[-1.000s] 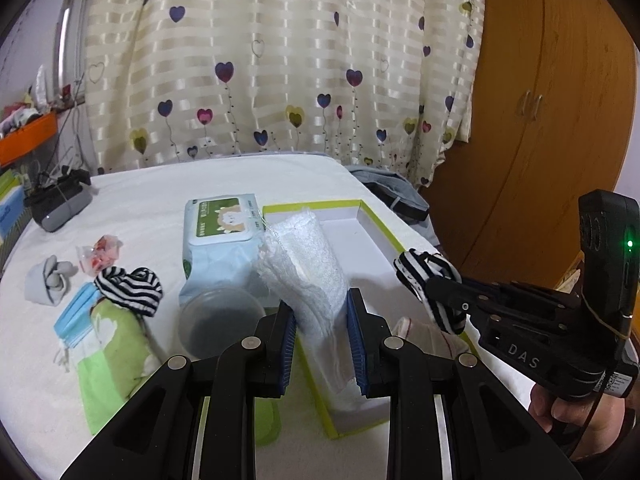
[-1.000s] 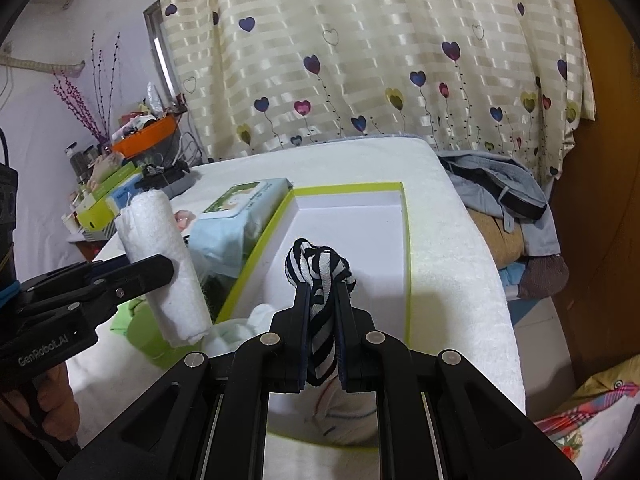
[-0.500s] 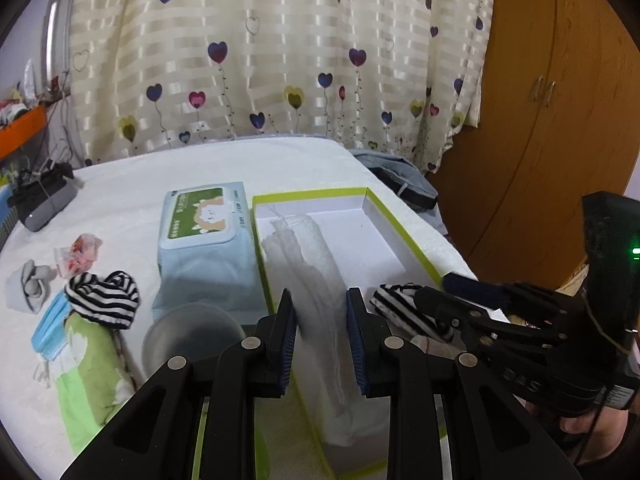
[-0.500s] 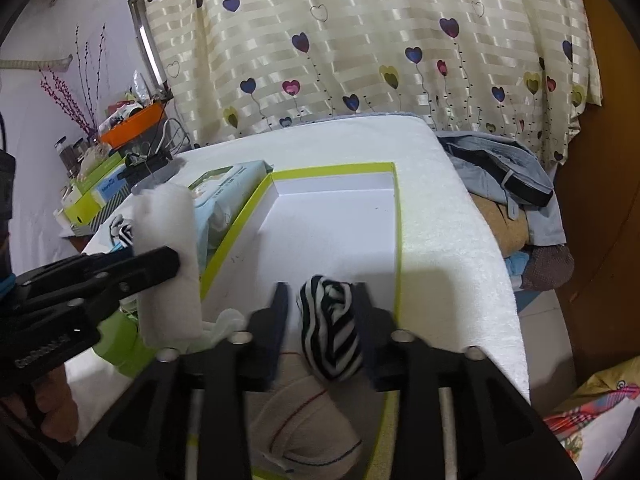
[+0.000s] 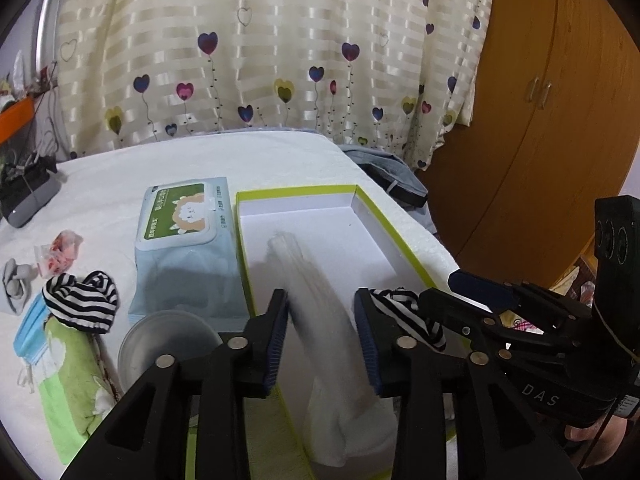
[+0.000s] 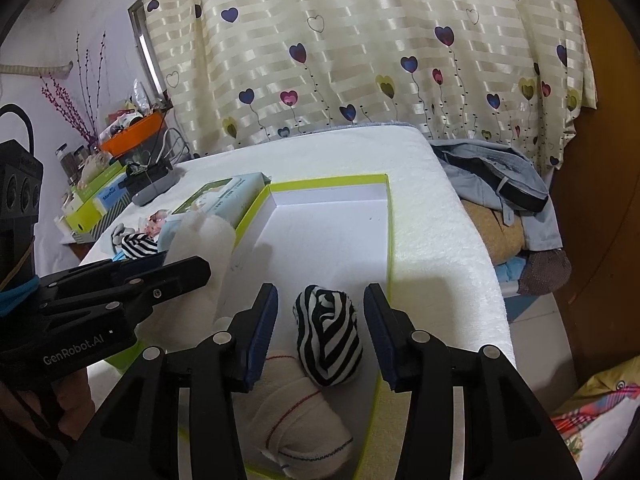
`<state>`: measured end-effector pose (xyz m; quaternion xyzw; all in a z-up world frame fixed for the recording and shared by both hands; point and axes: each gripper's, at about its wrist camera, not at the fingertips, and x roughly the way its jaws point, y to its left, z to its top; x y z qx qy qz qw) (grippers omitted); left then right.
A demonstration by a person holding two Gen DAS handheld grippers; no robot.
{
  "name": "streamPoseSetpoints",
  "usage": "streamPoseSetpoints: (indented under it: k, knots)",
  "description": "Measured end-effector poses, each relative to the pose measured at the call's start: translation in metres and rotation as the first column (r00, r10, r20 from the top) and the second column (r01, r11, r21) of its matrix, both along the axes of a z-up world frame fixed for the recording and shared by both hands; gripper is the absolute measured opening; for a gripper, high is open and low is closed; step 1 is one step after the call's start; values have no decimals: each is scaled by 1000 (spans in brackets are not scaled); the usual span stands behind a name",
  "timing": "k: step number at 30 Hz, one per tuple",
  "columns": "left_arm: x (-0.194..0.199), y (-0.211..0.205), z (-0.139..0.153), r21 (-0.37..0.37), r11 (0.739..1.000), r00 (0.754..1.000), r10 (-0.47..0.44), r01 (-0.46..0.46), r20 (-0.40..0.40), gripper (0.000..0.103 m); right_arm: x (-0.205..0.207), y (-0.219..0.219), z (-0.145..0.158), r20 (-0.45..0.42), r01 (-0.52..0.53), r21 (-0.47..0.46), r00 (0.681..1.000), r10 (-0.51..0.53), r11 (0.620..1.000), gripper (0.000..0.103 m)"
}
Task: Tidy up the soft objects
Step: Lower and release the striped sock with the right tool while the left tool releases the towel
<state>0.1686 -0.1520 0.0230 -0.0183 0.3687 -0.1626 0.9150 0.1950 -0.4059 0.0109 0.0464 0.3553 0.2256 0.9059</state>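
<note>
White towel (image 5: 320, 304) lies inside box (image 5: 404, 248), left jaws opening.

Even indoor light, soft shadows; fisheye bending, dark corners; white towel (image 5: 320, 300) motion-blurred.

Inside green-rimmed box (image 6: 387, 216): one white towel roll (image 5: 320, 292), one striped sock ball (image 6: 328, 340), one white sock bundle (image 6: 296, 420). Left of box: one striped sock ball (image 5: 82, 306), one wipes pack (image 5: 184, 240).
</note>
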Motion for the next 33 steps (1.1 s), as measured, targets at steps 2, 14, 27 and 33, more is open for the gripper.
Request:
streamPoseSetpoints:
  k: [2,14,27,33]
  knots:
    - [-2,-1,3,-5,1000,1000,-8,8,12,35,-1,0,3,5,0,-1,1000,0,1000,46]
    - [-22,6,16,-42,999,999,-19,20,32,38,-17,2,17,31,11,-14,999,-11,1000,46]
    - [-62,46,34,-70,997,996,41,-35,83,38,-53,25,37,83,-25,-36,996,28,999,46]
    - [-77,66,35,-78,995,994,73,-66,86,38,-73,39,43,98,-38,-52,994,43,998,46]
